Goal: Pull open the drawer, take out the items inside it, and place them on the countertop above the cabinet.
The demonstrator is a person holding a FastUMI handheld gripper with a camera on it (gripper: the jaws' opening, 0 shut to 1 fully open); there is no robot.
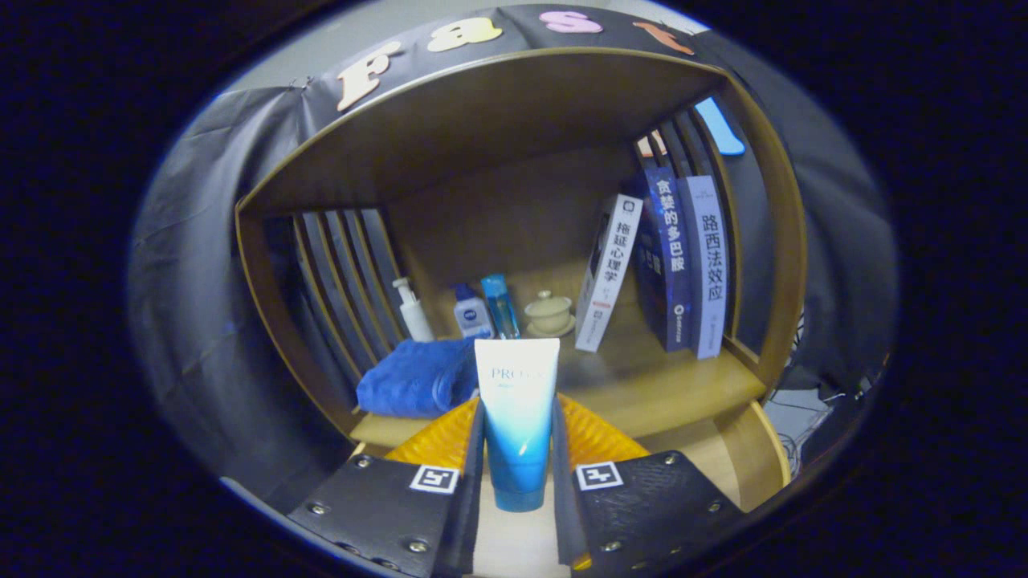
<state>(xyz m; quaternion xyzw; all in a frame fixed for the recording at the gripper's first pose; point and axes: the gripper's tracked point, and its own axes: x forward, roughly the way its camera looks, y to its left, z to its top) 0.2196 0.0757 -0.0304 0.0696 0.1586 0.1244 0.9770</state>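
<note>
My gripper (516, 437) is shut on a white-and-blue tube (516, 409), which stands upright between the two fingers with its blue cap end down. The tube hangs in front of the wooden cabinet's countertop (666, 385). A folded blue towel (418, 377) lies on the countertop just left of the tube. Behind it stand a white pump bottle (414, 311), a small white-and-blue bottle (472, 313), a slim blue bottle (500, 305) and a lidded cream cup on a saucer (549, 313). The drawer is hidden below the fingers.
Three books (666, 261) lean upright at the right end of the countertop. Slatted wooden sides (345, 273) and a curved wooden top (498, 104) frame the shelf space. A bare stretch of countertop lies between the tube and the books.
</note>
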